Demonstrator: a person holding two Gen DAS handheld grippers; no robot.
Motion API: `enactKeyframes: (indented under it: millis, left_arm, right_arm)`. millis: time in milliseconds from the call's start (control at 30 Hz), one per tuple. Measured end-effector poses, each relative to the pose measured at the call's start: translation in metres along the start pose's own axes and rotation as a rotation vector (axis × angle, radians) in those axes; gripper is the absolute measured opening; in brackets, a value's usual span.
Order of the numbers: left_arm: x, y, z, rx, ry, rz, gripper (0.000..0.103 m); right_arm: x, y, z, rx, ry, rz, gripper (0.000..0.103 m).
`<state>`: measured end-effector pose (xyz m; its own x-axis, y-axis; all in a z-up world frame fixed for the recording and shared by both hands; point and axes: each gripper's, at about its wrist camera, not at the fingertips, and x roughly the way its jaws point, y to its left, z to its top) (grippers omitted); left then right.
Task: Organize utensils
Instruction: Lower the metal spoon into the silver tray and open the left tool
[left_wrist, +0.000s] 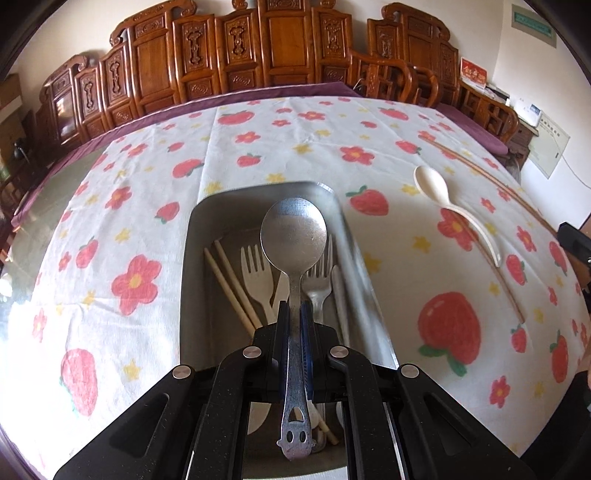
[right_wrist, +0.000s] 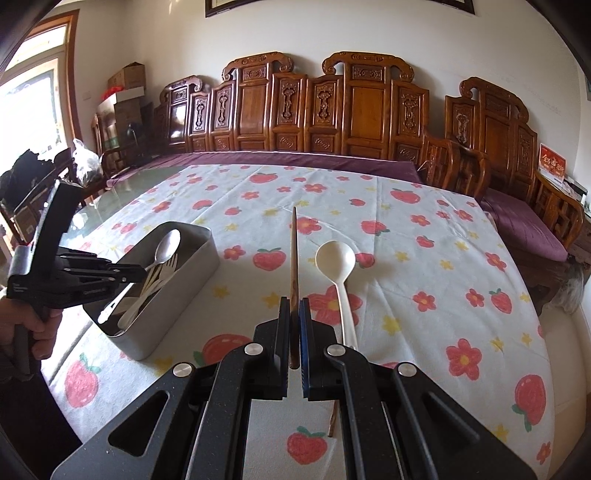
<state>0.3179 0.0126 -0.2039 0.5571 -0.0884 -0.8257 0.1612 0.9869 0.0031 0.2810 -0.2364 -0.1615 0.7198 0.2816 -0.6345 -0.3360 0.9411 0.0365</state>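
Note:
My left gripper (left_wrist: 294, 308) is shut on a metal spoon (left_wrist: 293, 236) and holds it over the metal utensil box (left_wrist: 266, 201), bowl end forward. The box holds pale forks (left_wrist: 258, 275), pale chopsticks (left_wrist: 232, 284) and a metal fork. From the right wrist view the left gripper (right_wrist: 144, 273) is at the box (right_wrist: 192, 273) with the spoon (right_wrist: 168, 243) in it. My right gripper (right_wrist: 294, 306) is shut on a brown wooden chopstick (right_wrist: 294, 258), lifted above the cloth. A cream spoon (right_wrist: 338, 266) lies on the cloth just right of it; it also shows in the left wrist view (left_wrist: 443, 199).
A second brown chopstick (right_wrist: 332, 421) lies on the cloth under my right gripper; chopsticks (left_wrist: 491, 184) show at the right in the left wrist view. The table has a strawberry-and-flower cloth (right_wrist: 424, 258). Carved wooden chairs (right_wrist: 362, 107) line the far side.

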Motion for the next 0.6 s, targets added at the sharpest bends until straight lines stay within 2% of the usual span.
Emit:
enactKeyframes:
  millis: [200, 600]
  left_arm:
    - [0.016, 0.002, -0.004, -0.003, 0.038, 0.012, 0.006]
    - [0.023, 0.0, -0.008, -0.001, 0.066, 0.018, 0.006]
  right_arm:
    - [0.004, 0.003, -0.002, -0.007, 0.011, 0.007, 0.006]
    - [0.006, 0.005, -0.003, -0.012, 0.02, 0.011, 0.006]
